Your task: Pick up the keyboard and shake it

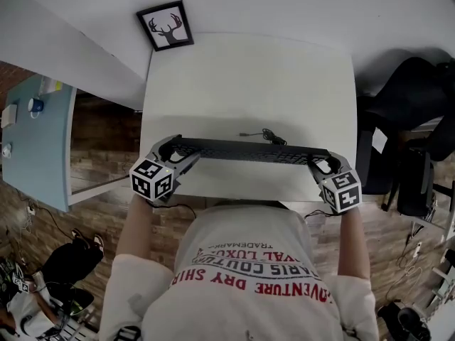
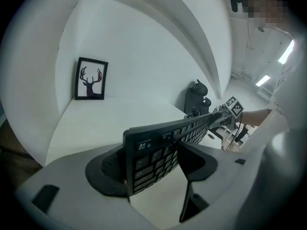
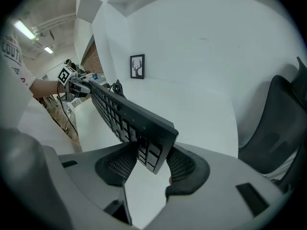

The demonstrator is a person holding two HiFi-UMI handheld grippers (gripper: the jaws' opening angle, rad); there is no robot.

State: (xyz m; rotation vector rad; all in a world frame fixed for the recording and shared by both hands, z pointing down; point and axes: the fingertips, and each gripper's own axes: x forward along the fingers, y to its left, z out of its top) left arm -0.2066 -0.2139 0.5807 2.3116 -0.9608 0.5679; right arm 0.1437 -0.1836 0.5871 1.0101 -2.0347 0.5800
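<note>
A long black keyboard (image 1: 245, 150) hangs above the white table (image 1: 249, 77), tipped on edge with its keys facing me. My left gripper (image 1: 173, 155) is shut on its left end, and my right gripper (image 1: 321, 163) is shut on its right end. In the left gripper view the keyboard (image 2: 163, 150) stands clamped between the two pads, with the other gripper (image 2: 229, 113) at its far end. The right gripper view shows the keyboard (image 3: 125, 121) pinched at its corner between the ribbed pads. A thin cable (image 1: 266, 135) trails from the keyboard onto the table.
A framed deer picture (image 1: 166, 25) leans at the table's far left corner against the wall. A black office chair (image 1: 409, 112) stands to the right of the table. A light blue cabinet (image 1: 35, 137) is at the left, over a wood floor.
</note>
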